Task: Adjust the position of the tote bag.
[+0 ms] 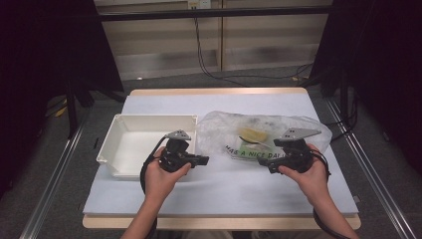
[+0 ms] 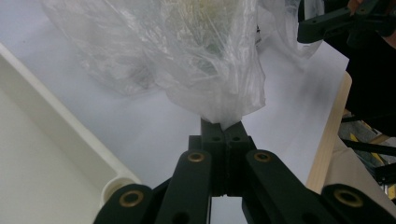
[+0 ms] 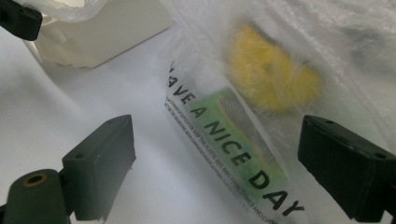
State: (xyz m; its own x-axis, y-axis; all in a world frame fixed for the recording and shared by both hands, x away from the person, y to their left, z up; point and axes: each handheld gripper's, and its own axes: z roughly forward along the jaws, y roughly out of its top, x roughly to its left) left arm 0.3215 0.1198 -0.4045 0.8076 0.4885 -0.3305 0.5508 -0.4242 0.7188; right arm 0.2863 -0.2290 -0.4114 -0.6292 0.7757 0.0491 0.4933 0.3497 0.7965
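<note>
While the left gripper pinches the clear crinkly plastic bag at its 9 o'clock edge, beside the white tray, the right gripper gapes empty. Bag: limp, light, slippery — grab bunched film.

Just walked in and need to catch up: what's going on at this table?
A person works a clear plastic bag with two handheld grippers. The left gripper is shut on the bag's edge. The right gripper is open, jaws either side of the bag's printed part. A yellow item sits inside; a white tray lies beside it.
</note>
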